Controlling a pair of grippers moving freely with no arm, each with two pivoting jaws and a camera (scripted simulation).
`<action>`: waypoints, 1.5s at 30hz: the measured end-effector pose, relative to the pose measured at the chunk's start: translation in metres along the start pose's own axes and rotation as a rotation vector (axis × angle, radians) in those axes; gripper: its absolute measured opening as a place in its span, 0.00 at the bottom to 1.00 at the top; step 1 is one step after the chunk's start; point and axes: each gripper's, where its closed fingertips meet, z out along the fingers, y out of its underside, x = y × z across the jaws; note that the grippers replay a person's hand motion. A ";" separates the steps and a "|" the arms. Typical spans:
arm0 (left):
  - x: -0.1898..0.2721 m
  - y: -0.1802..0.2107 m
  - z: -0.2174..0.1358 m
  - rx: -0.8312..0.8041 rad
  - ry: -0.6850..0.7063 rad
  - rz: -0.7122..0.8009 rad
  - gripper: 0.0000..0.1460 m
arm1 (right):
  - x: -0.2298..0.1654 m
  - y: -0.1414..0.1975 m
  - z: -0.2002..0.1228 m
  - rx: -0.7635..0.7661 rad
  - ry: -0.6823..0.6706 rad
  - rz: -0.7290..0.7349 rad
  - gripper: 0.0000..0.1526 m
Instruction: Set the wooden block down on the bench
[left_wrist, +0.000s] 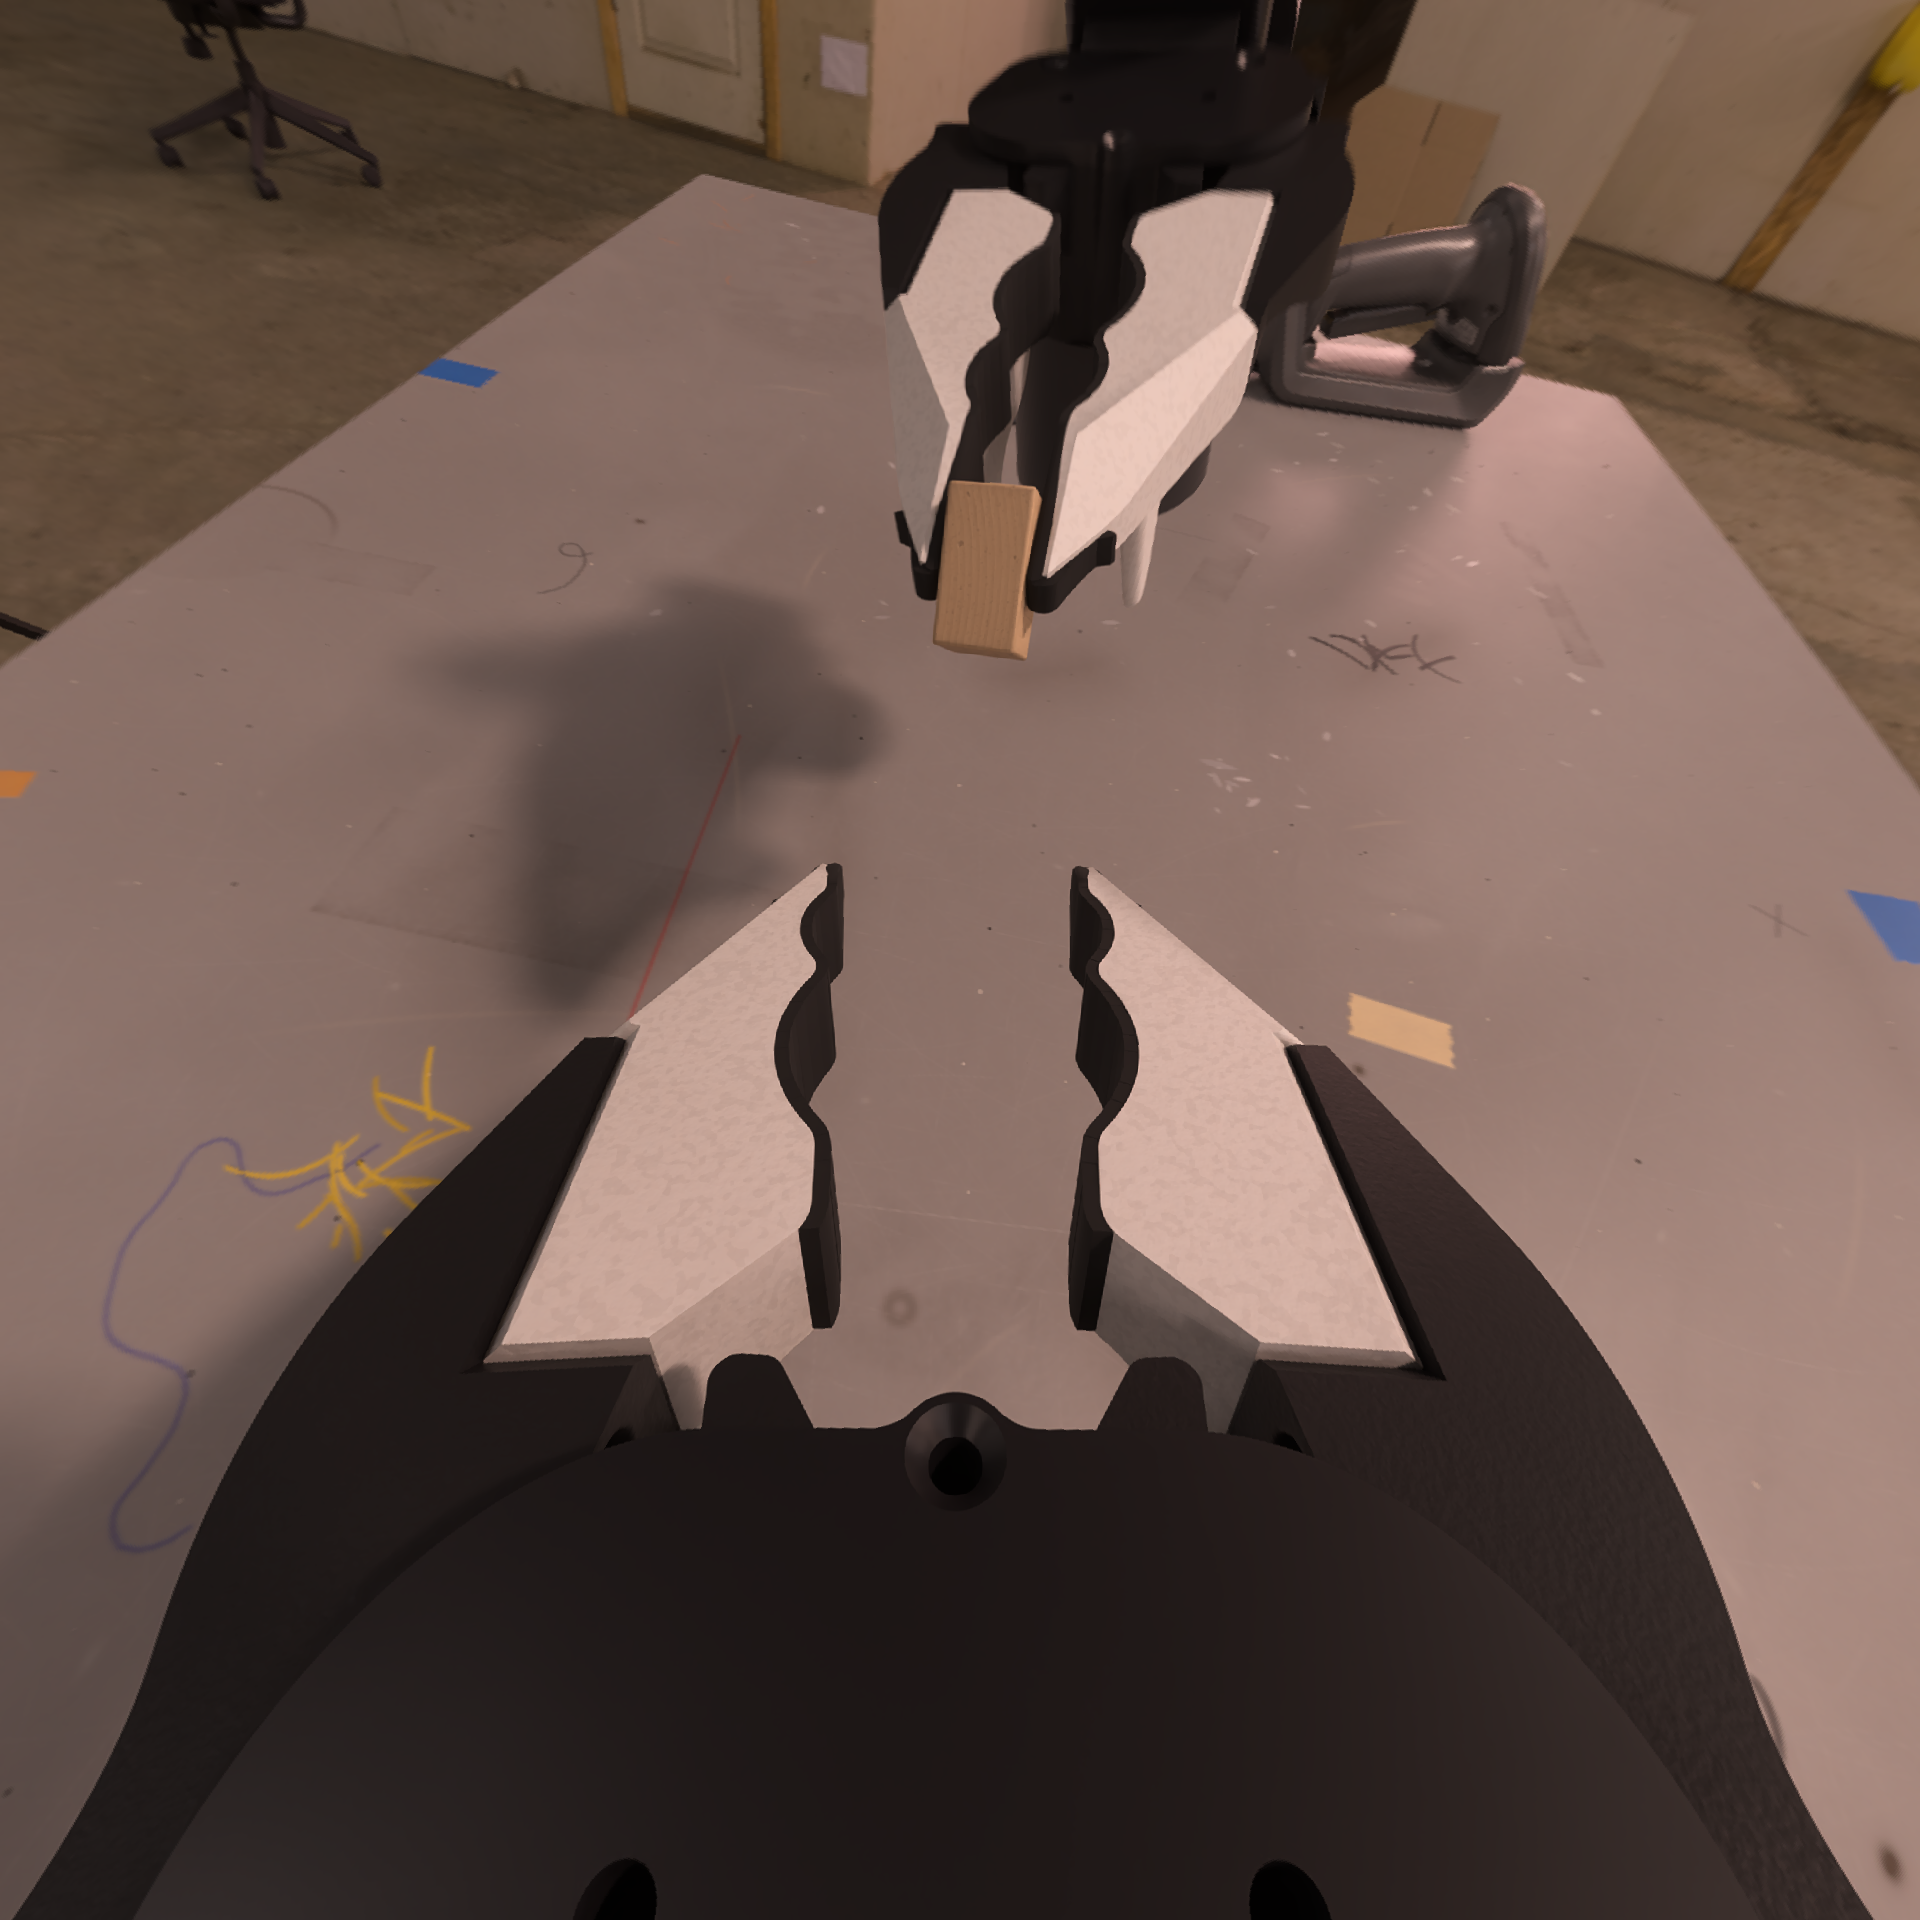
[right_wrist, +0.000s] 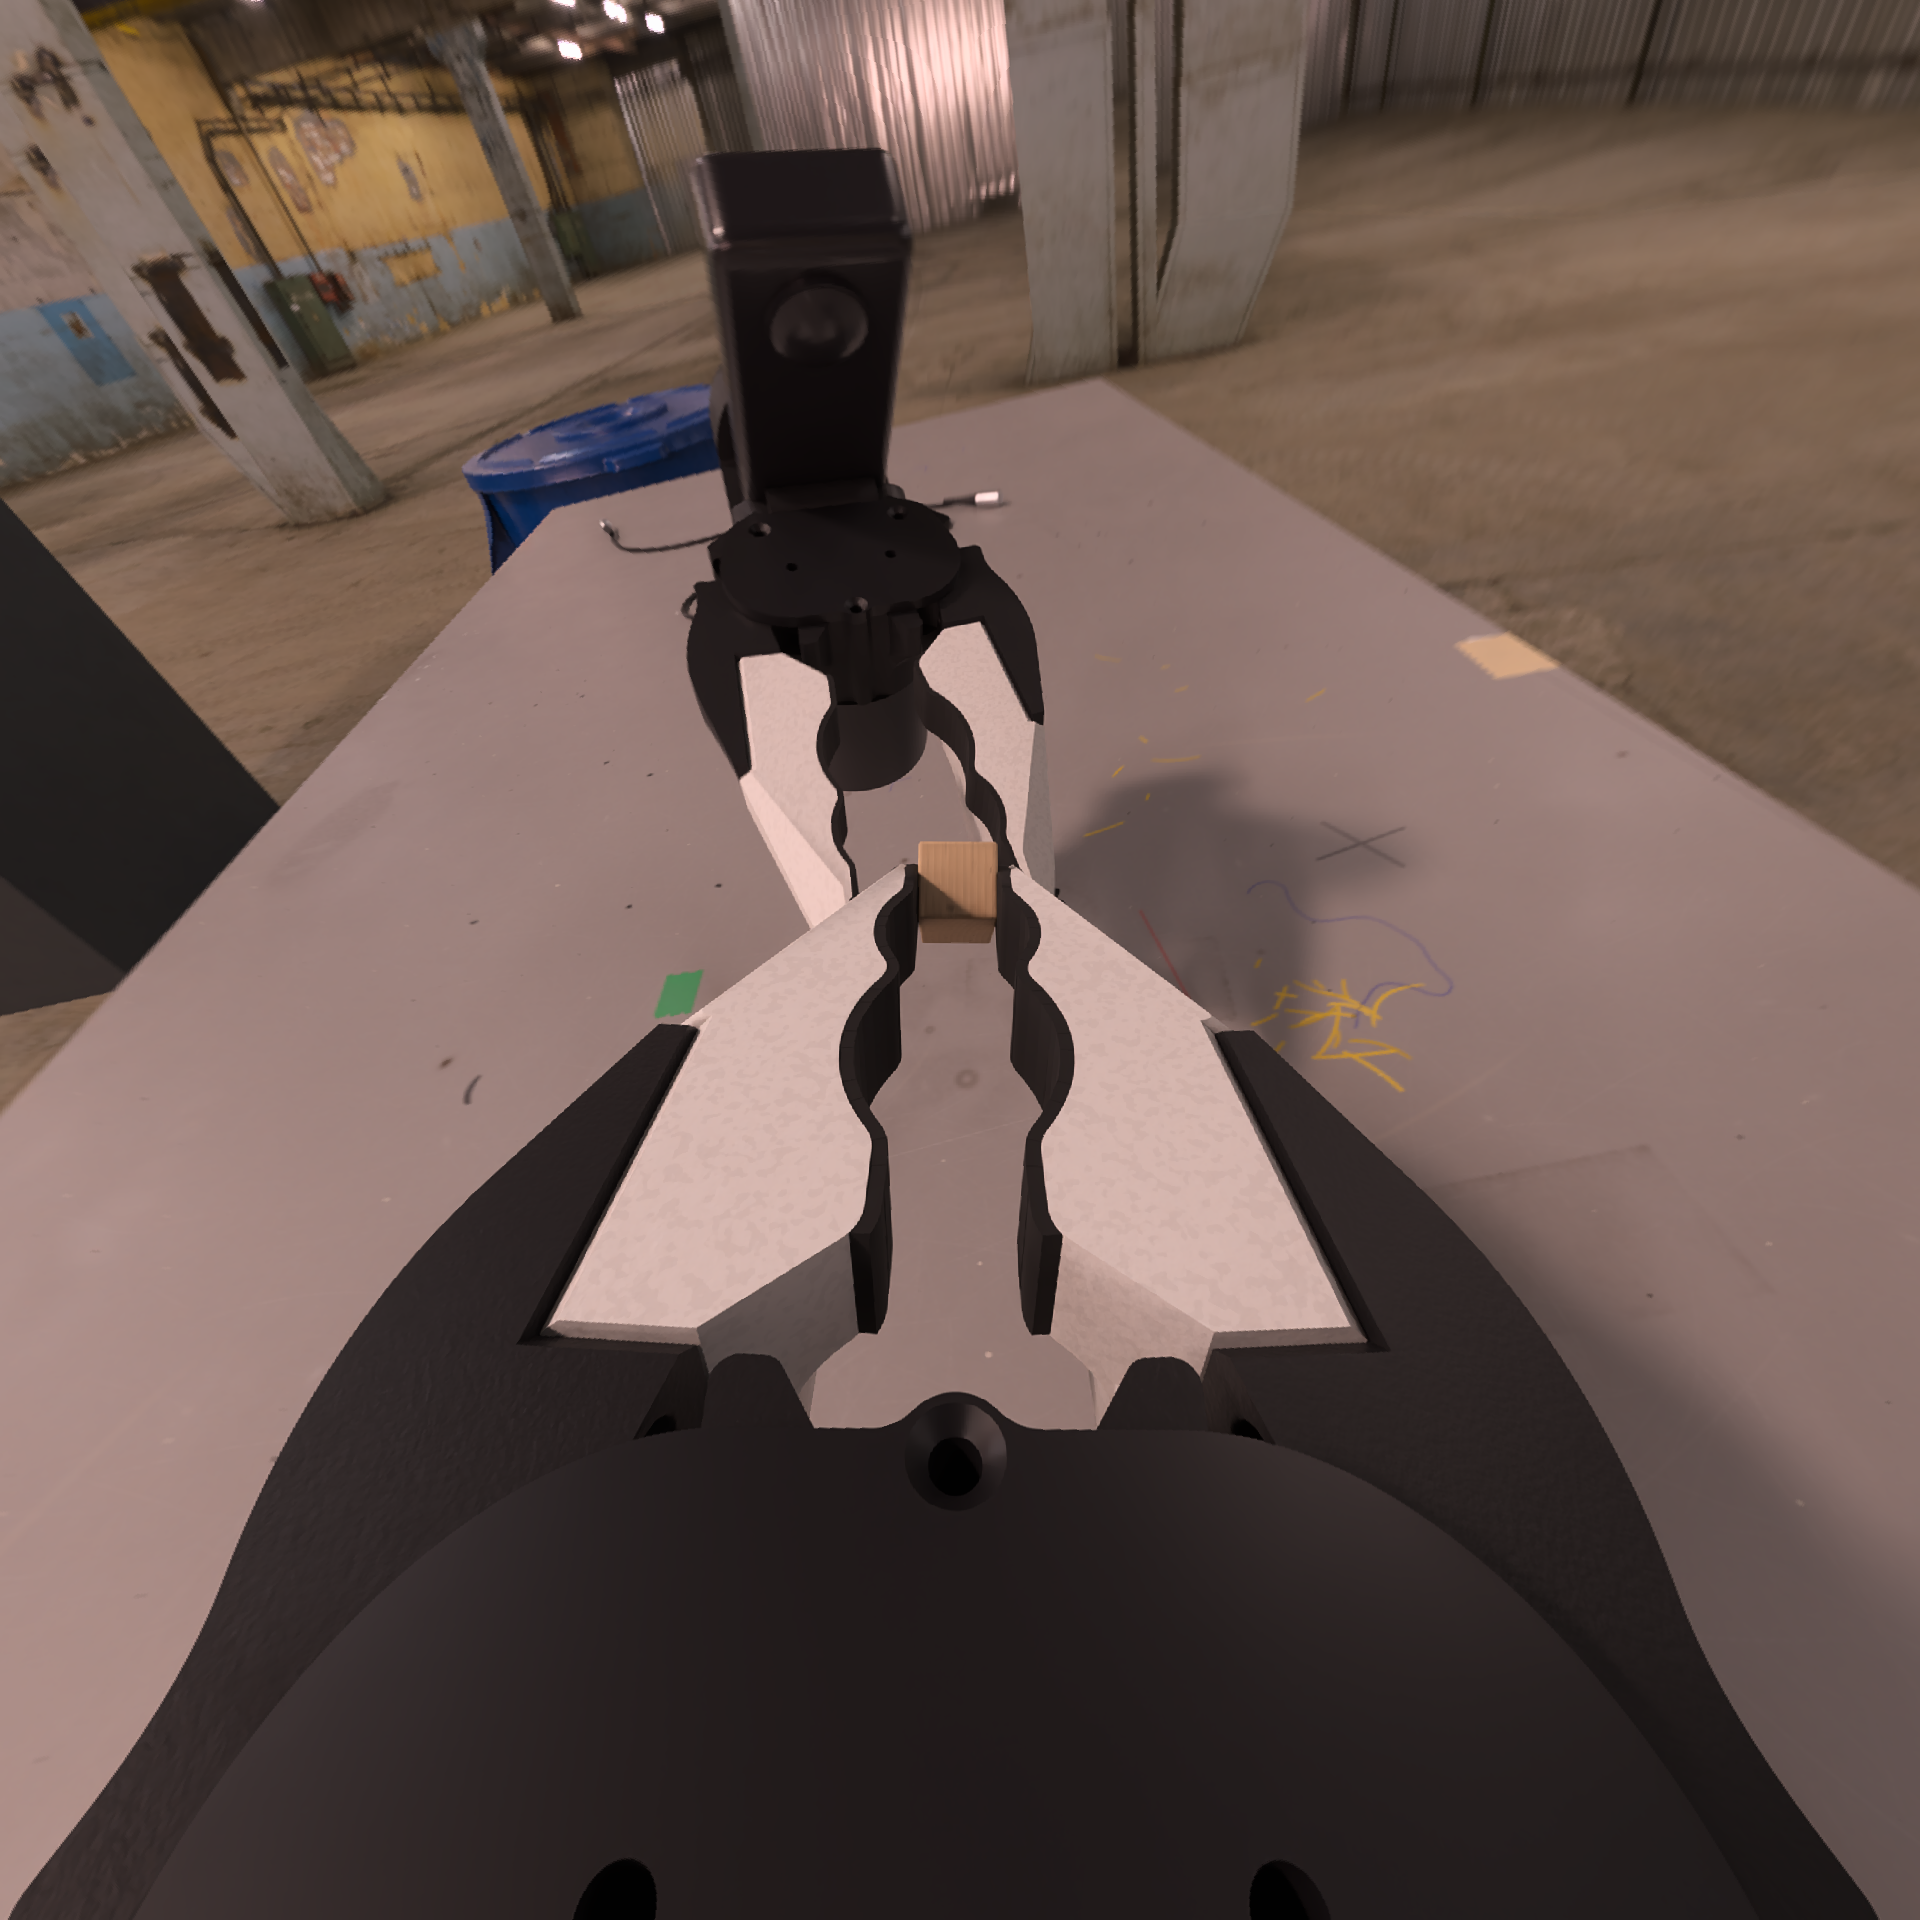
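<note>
My right gripper (right_wrist: 957, 896) is shut on the wooden block (right_wrist: 954, 894), a small pale block held at its fingertips. In the left wrist view the right gripper (left_wrist: 984, 592) points down with the block (left_wrist: 985, 561) upright between its fingers, a little above the grey bench (left_wrist: 1351, 831). Its shadow falls to the left on the bench. My left gripper (left_wrist: 956, 883) is open and empty, low over the bench, facing the block from some way off. Its white fingers (right_wrist: 795, 821) show just beyond the block in the right wrist view.
A grey handheld tool (left_wrist: 1423, 312) lies at the bench's far right behind the right gripper. Tape patches (left_wrist: 1401, 1029) and scribbles mark the bench top. A blue barrel (right_wrist: 592, 457) stands past the bench's far end, by a thin cable (right_wrist: 644, 540). An office chair (left_wrist: 260, 114) stands on the floor.
</note>
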 end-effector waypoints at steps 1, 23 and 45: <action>-0.001 0.000 0.001 -0.001 -0.014 0.011 0.30 | 0.001 -0.002 0.003 -0.027 -0.003 0.022 0.09; 0.000 -0.015 0.001 0.046 -0.351 0.146 0.30 | -0.001 0.014 0.020 -0.535 0.284 -0.163 0.09; 0.009 -0.020 0.005 0.060 -0.400 0.205 0.30 | -0.014 0.015 0.014 -0.517 0.335 -0.215 0.09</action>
